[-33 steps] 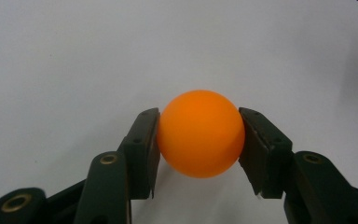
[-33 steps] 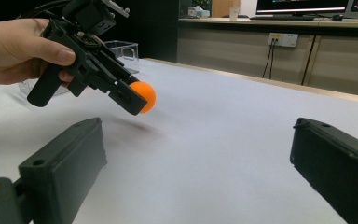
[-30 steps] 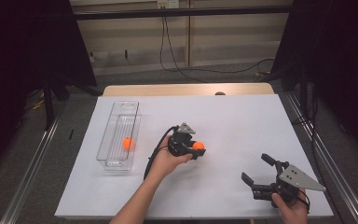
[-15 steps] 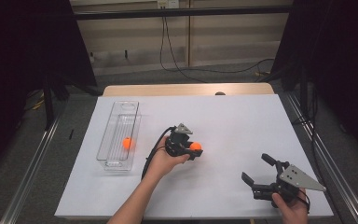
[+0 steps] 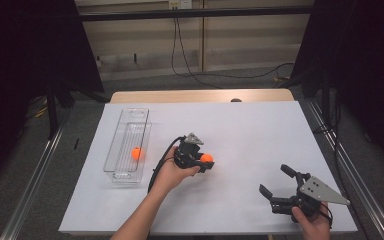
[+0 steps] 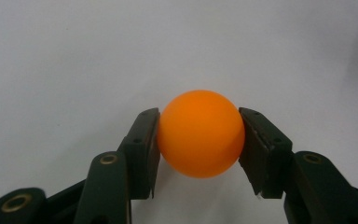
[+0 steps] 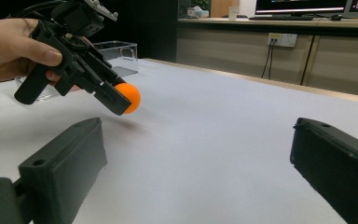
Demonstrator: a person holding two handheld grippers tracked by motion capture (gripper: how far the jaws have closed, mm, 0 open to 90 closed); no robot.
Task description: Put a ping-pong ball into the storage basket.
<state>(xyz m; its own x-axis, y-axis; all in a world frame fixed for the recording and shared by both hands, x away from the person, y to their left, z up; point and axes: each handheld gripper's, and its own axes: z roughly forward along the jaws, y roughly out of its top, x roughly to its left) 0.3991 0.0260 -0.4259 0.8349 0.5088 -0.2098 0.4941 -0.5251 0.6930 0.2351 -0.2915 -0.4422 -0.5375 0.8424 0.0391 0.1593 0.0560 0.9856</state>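
Since a second ago your left gripper (image 5: 206, 163) has drifted only slightly up and to the left across the white table cover (image 5: 240, 130) with its orange ball (image 5: 207, 158) — the right gripper (image 5: 278, 183) has not budged. Your left jaws are clamped on that ball: in the left gripper view the two black pads (image 6: 144, 149) press against its opposite sides, and it sits squarely between them (image 6: 200, 134) above the white surface. From the right gripper view you can see the gripper tilted downward, the ball (image 7: 129, 97) held clear of the cover. Your right gripper's jaws stand wide apart with nothing between them — it rests near the front right corner of the table, well apart from the left one. A second orange ball (image 5: 136, 153) lies inside the clear plastic tray (image 5: 125, 120) at the left side of the table, near your left gripper.
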